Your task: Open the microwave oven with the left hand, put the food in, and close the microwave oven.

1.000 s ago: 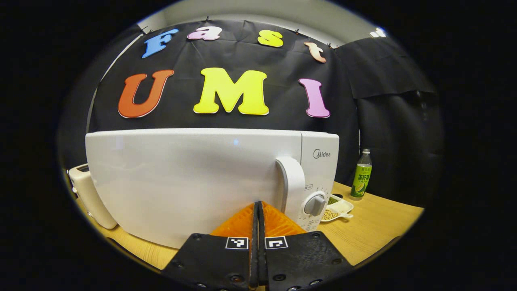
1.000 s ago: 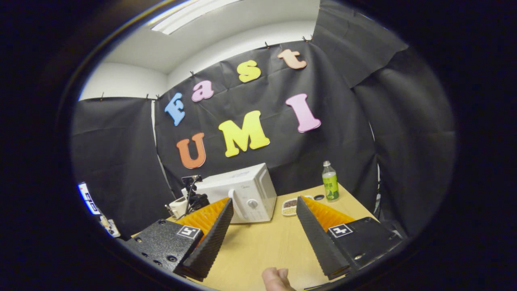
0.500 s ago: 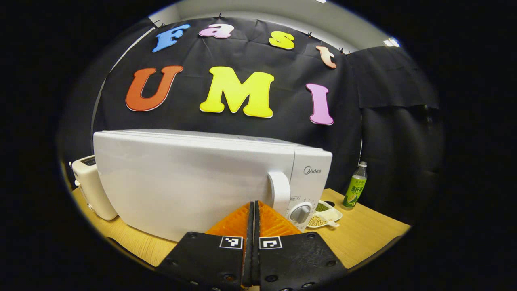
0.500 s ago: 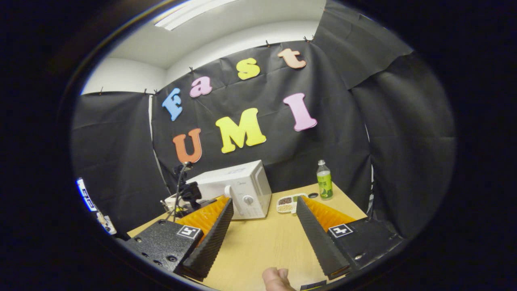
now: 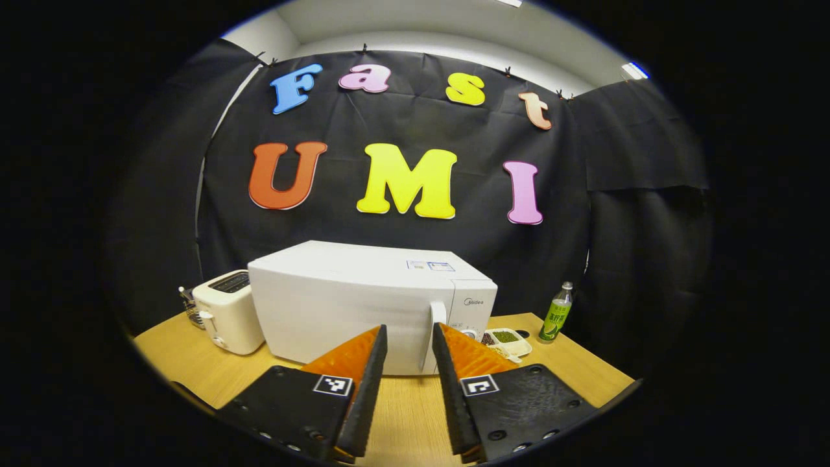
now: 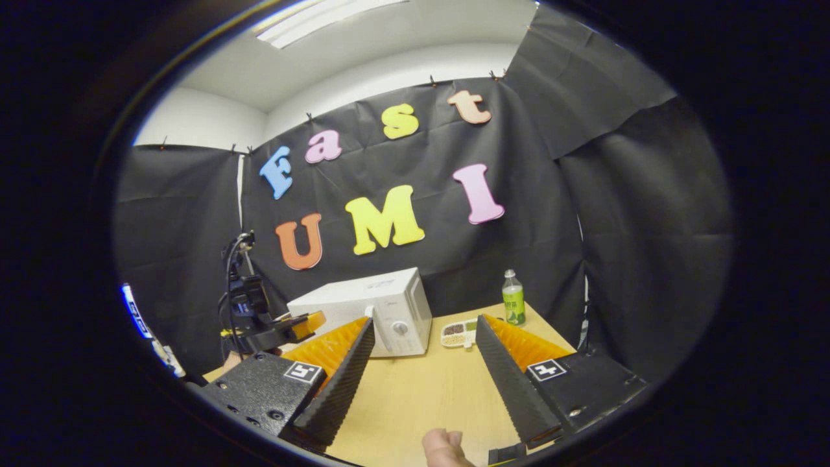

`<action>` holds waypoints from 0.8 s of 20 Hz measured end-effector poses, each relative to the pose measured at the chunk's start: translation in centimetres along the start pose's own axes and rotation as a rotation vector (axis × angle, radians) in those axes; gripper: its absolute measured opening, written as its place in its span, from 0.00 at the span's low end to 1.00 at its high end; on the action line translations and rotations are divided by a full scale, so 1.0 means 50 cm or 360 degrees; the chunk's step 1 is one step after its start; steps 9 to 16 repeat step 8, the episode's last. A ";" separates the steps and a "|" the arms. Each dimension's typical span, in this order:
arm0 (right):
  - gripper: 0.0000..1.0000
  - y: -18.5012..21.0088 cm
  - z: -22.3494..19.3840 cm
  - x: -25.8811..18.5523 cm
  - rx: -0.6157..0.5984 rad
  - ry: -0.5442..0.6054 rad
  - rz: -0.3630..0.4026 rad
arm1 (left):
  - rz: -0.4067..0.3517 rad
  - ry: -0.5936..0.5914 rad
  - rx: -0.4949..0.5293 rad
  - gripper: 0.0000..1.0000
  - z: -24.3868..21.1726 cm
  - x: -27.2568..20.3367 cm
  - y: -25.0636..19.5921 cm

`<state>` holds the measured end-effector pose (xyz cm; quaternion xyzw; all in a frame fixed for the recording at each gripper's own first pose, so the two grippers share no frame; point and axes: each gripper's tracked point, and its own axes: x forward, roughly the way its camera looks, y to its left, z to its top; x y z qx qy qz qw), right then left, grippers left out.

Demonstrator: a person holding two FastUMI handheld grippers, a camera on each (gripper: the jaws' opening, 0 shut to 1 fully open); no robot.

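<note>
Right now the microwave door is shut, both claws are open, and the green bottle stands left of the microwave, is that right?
Not quite: the green bottle stands right of the microwave, as the left gripper view shows. The door is shut, and the left claw and right claw are open.

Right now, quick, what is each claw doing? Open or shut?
Left claw: open, holding nothing, back from the microwave.
Right claw: open, holding nothing, over the table.

Even overhead light, sharp focus, edges fisheye-bent.
</note>
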<state>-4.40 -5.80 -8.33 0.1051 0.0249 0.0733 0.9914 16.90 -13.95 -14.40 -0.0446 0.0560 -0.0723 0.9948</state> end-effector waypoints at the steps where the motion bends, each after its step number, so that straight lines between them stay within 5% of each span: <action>1: 1.00 0.004 0.011 -0.012 -0.0007 -0.0020 -0.0009 | 0.0011 -0.0009 -0.0010 0.60 0.015 -0.035 0.005; 2: 1.00 0.009 0.023 -0.022 -0.0017 -0.0039 -0.0024 | 0.0023 -0.0015 -0.0005 0.72 0.029 -0.080 0.012; 3: 1.00 0.012 0.034 -0.035 -0.0029 -0.0057 -0.0043 | 0.0041 -0.0027 0.0006 0.94 0.046 -0.118 0.019; 4: 0.89 0.018 0.050 -0.046 -0.0041 -0.0083 -0.0060 | 0.0056 -0.0037 0.0022 0.94 0.062 -0.158 0.025; 5: 0.89 0.026 0.064 -0.058 -0.0059 -0.0105 -0.0073 | 0.0067 -0.0059 0.0042 0.95 0.083 -0.197 0.030; 6: 1.00 0.033 0.080 -0.069 -0.0075 -0.0126 -0.0088 | 0.0076 -0.0083 0.0064 0.95 0.105 -0.238 0.034; 7: 0.89 0.038 0.092 -0.081 -0.0087 -0.0147 -0.0106 | 0.0105 -0.0102 0.0083 0.95 0.124 -0.280 0.042; 8: 0.89 0.045 0.105 -0.093 -0.0097 -0.0167 -0.0119 | 0.0146 -0.0122 0.0094 0.95 0.138 -0.318 0.053; 16: 0.89 0.045 0.105 -0.093 -0.0097 -0.0167 -0.0119 | 0.0146 -0.0122 0.0094 0.95 0.138 -0.318 0.053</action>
